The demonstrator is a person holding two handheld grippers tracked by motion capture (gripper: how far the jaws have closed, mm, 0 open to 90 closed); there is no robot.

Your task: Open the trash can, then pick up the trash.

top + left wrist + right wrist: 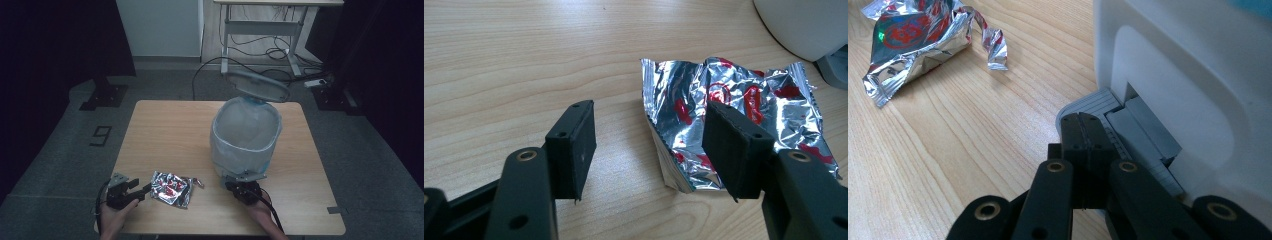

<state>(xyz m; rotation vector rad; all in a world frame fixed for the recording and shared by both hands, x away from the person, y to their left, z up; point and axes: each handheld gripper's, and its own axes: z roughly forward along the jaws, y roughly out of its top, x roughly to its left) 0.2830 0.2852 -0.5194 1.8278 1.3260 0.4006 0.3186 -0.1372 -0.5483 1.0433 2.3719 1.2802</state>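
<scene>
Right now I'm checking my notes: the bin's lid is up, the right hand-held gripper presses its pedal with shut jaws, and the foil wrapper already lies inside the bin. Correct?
Not quite. The foil wrapper lies on the table beside the left hand-held gripper, as the high view shows. The rest holds: bin, lid, pedal, right hand-held gripper.

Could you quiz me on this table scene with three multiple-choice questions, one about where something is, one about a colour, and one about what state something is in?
1. Where does the foil wrapper lie?
A. Inside the bin
B. On the table, left of the bin
C. On the floor

2. What colour is the print on the wrapper?
A. Red
B. Yellow
C. Purple

3. How does the lid of the pedal bin stand?
A. Shut flat
B. Lying on the table
C. Raised open

Answers: 1 B, it rests on the wooden table in front of the left gripper. 2 A, red marks show on the silver foil. 3 C, the lid tilts up behind the bag-lined rim while the right gripper rests shut on the pedal.
</scene>
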